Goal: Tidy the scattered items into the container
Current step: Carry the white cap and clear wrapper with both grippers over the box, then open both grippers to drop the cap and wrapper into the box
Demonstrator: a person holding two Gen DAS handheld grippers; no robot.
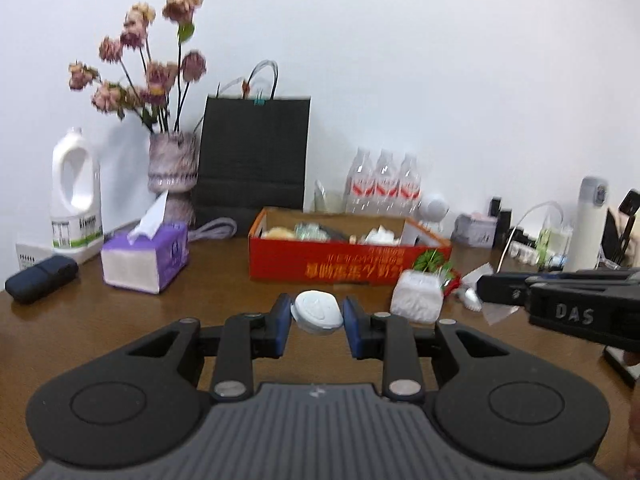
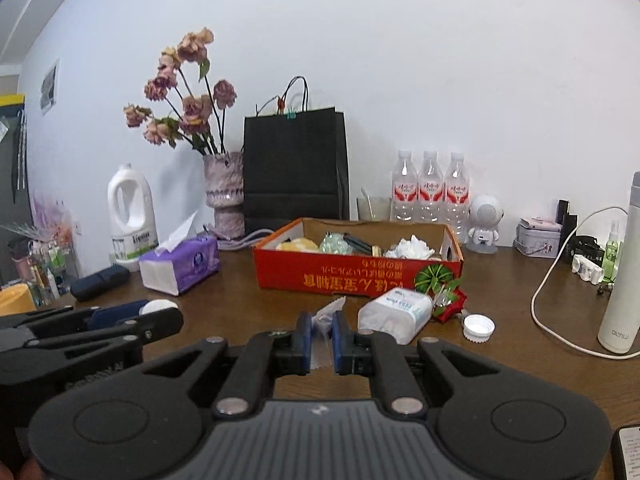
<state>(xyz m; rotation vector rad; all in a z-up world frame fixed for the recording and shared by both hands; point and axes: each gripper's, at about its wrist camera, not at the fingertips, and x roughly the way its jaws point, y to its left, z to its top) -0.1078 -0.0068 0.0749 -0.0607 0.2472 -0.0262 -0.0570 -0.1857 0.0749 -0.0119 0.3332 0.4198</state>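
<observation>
Our left gripper is clenched on a small white oval case, pinched across its short sides between the blue pads, low in the centre of the left wrist view; our right gripper is squeezed almost closed on a thin clear wrapper, low centre of the right wrist view. The case looks smooth and rounded, so we judge it could twist or pop out of the pads if we tilt or jolt it; the wrapper is flimsy and held by little material, so it could slide free or cling to a pad when we let go. Beyond both grippers, in the middle of each frame, sits the red cardboard box, open-topped and already holding several things. Its near wall stands up between us and the inside, so we judge a low approach would knock the load against the rim or push the box back. The two grippers are close side by side, and heading for the same opening they could collide. Just right of the box front lie a white tissue pack, a red and green bow and a white bottle cap, easy to sweep aside. The purple tissue box sits left of the box with bare desk between, giving us room there; a black paper bag and water bottles crowd the far side.
</observation>
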